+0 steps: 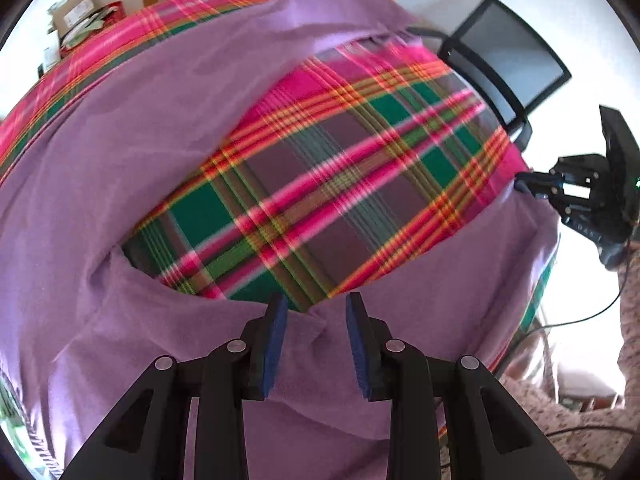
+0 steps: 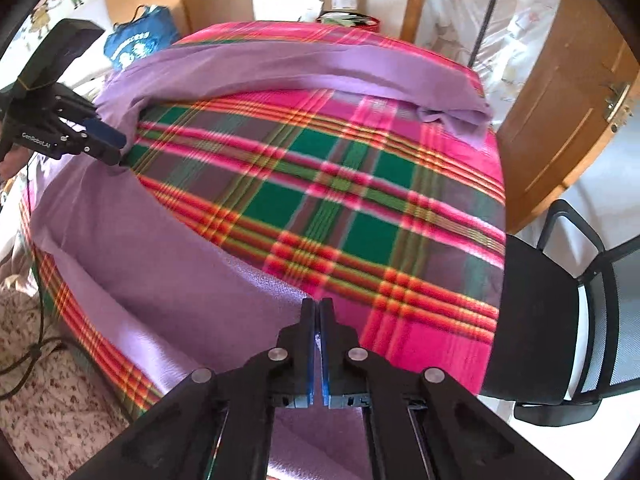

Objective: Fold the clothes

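A large purple cloth [image 1: 120,140] lies in a loose ring on a bed covered by a pink, green and orange plaid blanket [image 1: 320,180], which shows in the middle. My left gripper [image 1: 317,304] points down at the cloth's near edge. It is open, its blue pads apart with a small fold of fabric below them. In the right wrist view the purple cloth [image 2: 160,248] runs along the left and far sides of the blanket [image 2: 340,200]. My right gripper [image 2: 318,304] is shut on the cloth's inner edge. The left gripper [image 2: 116,148] sits at the far left edge.
A black mesh chair [image 2: 560,320] stands against the bed's right side, also seen as the chair [image 1: 508,60]. A blue bag [image 2: 140,44] and a cardboard box [image 2: 344,0] sit beyond the bed. A wooden door [image 2: 568,100] is at right. Cables [image 2: 32,352] trail over patterned fabric.
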Demonstrator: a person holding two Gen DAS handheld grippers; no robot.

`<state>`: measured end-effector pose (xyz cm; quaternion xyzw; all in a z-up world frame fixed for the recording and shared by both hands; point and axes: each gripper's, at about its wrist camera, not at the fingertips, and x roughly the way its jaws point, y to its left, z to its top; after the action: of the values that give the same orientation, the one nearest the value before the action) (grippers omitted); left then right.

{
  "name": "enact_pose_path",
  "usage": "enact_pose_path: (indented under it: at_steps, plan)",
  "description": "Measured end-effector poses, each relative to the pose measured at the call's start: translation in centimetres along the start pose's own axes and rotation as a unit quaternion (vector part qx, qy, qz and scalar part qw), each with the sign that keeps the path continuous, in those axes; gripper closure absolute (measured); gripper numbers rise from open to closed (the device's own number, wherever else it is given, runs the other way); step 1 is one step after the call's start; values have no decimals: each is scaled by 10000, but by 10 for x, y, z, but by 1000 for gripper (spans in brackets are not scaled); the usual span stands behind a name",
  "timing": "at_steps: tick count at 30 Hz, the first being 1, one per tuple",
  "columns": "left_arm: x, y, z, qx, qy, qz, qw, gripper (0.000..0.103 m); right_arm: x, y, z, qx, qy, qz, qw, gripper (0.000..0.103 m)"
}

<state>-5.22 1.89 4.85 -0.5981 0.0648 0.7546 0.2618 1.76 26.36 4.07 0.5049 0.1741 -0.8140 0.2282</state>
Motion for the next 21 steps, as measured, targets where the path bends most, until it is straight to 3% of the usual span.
enact_pose_path:
  at_steps: [10,18,21]
  plan:
    - [-12,27,6,-532,-278,-33,9982,72,-12,-27,16,368,-461,-615,9964,101]
    - [-6,43,1,-966,-308,-7,9948,72,8,-30,6,290,-156,-674,9972,100]
    - [-5,36,-7,-889,-284,-111,9956,72,7,-30,1,379,-161,-761,9962,99]
